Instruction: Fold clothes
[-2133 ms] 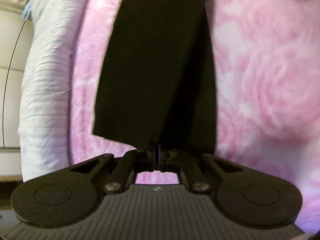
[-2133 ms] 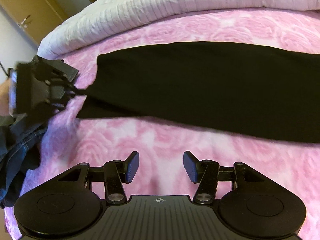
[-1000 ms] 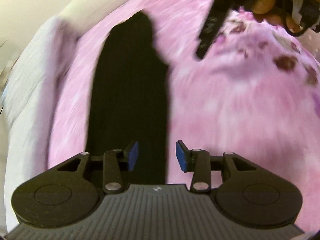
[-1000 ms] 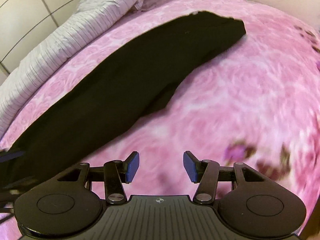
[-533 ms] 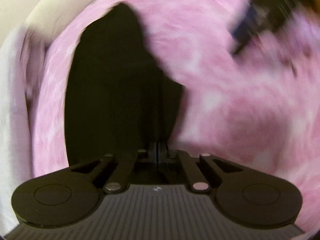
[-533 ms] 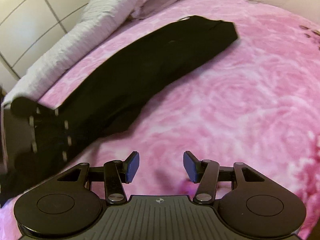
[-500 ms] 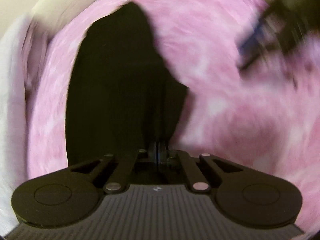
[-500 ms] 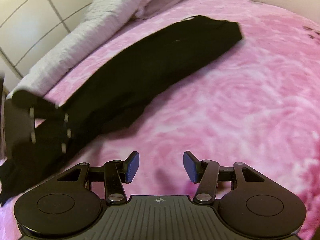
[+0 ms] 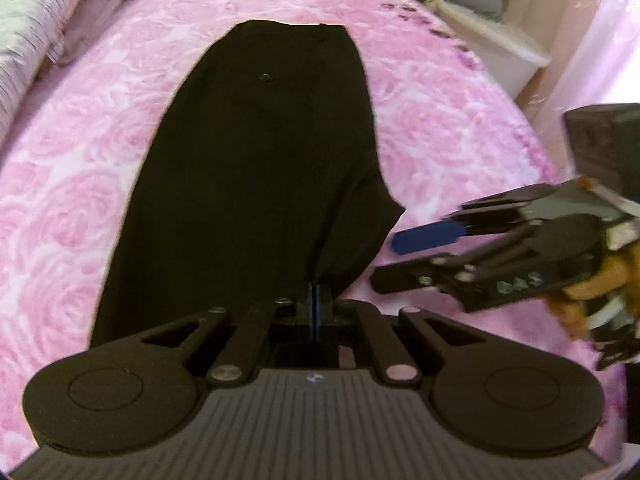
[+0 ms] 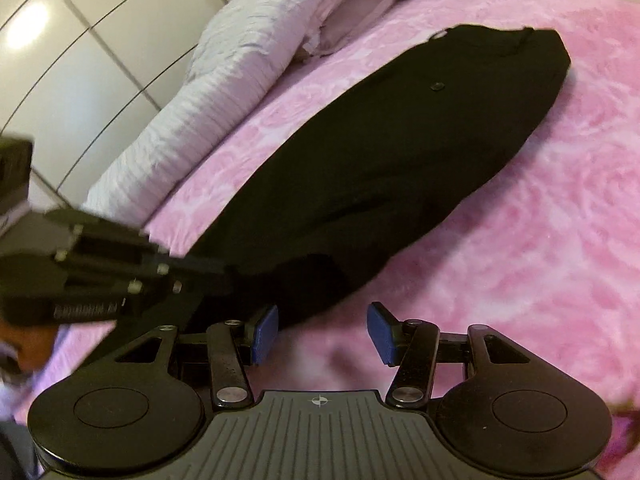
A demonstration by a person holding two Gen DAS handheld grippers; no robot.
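A long black garment, likely trousers (image 9: 256, 168), lies stretched out on a pink rose-patterned bedspread (image 9: 448, 128); it also shows in the right wrist view (image 10: 392, 168). My left gripper (image 9: 316, 300) is shut on the near edge of the black garment and lifts a fold of it. My right gripper (image 10: 322, 334) is open and empty, low over the bedspread beside the garment's near end. The right gripper shows in the left wrist view (image 9: 404, 256), close to the right of the pinched cloth. The left gripper shows in the right wrist view (image 10: 224, 272).
A white ribbed duvet and pillows (image 10: 208, 112) lie along the bed's far side by a panelled wall (image 10: 80, 60). A white bedside unit (image 9: 492, 40) and a pale curtain (image 9: 576, 40) stand beyond the bed's right edge.
My left gripper opened, moved up the garment and shut again on its edge. Both grippers have swung toward the garment's middle and now sit close together.
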